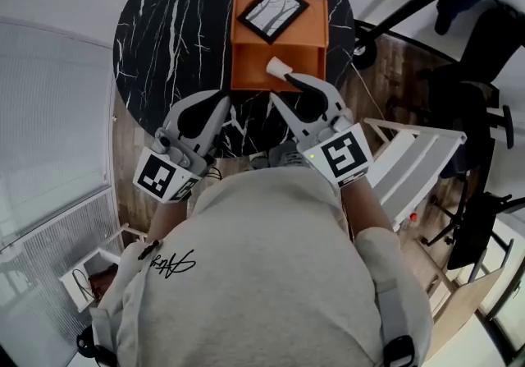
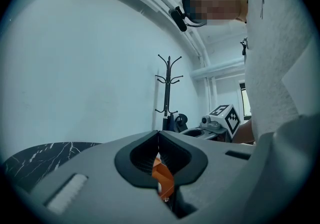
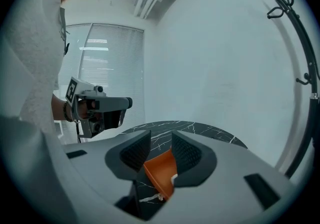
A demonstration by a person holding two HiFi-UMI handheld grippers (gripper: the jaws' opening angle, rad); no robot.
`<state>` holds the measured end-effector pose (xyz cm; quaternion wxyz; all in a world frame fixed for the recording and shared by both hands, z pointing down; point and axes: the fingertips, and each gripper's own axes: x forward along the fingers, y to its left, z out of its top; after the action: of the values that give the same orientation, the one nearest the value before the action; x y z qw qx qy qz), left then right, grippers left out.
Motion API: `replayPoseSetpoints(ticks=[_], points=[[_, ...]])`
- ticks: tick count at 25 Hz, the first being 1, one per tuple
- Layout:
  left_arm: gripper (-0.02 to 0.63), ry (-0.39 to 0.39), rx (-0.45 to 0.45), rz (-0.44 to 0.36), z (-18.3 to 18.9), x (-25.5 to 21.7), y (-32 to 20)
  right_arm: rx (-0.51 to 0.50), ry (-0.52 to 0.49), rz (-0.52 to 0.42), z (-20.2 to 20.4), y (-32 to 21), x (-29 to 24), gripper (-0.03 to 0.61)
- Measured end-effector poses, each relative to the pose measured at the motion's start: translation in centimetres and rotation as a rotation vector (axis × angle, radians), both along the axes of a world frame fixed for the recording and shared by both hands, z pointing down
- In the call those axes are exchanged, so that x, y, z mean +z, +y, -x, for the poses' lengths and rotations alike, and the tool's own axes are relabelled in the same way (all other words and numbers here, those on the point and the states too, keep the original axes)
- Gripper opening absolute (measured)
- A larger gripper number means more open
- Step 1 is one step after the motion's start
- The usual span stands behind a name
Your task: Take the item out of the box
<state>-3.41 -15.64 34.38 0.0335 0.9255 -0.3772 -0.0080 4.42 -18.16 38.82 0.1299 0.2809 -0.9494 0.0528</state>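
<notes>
White cylindrical item [image 1: 279,68] in orange rectangular box [image 1: 250,70] | right claw [image 1: 281,88] released at box's near edge, likely to grasp it | left claw [image 1: 220,103] clenched, empty, idle

Left tongs [image 1: 223,99] held level, jaws together; right tongs [image 1: 280,88] tilted down, jaws apart.

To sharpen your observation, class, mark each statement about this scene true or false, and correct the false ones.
1. The table is round with a black marbled top. True.
2. The box is blue. False: it is orange.
3. The right gripper is open. True.
4. The left gripper holds the white item. False: it is shut on nothing; the item lies in the box.
</notes>
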Motion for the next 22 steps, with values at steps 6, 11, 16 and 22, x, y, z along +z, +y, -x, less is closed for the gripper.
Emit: replayPoseSetpoints(ticks=[6, 11, 16, 22], points=[[0.004, -0.004, -0.019, -0.003, 0.3, 0.0, -0.6, -0.028, 0.032, 0.005, 0.2, -1.0, 1.0, 0.132], [0.004, -0.010, -0.038, 0.004, 0.6, 0.2, -0.7, -0.035, 0.056, -0.008, 0.3, -1.9, 2.2, 0.149], [0.004, -0.015, -0.064, 0.015, 1.2, 0.6, -0.7, -0.037, 0.073, -0.001, 0.4, -2.7, 3.2, 0.167], [0.005, -0.021, -0.088, 0.018, 1.8, 0.8, -0.5, -0.043, 0.075, 0.025, 0.5, -3.6, 4.6, 0.176]])
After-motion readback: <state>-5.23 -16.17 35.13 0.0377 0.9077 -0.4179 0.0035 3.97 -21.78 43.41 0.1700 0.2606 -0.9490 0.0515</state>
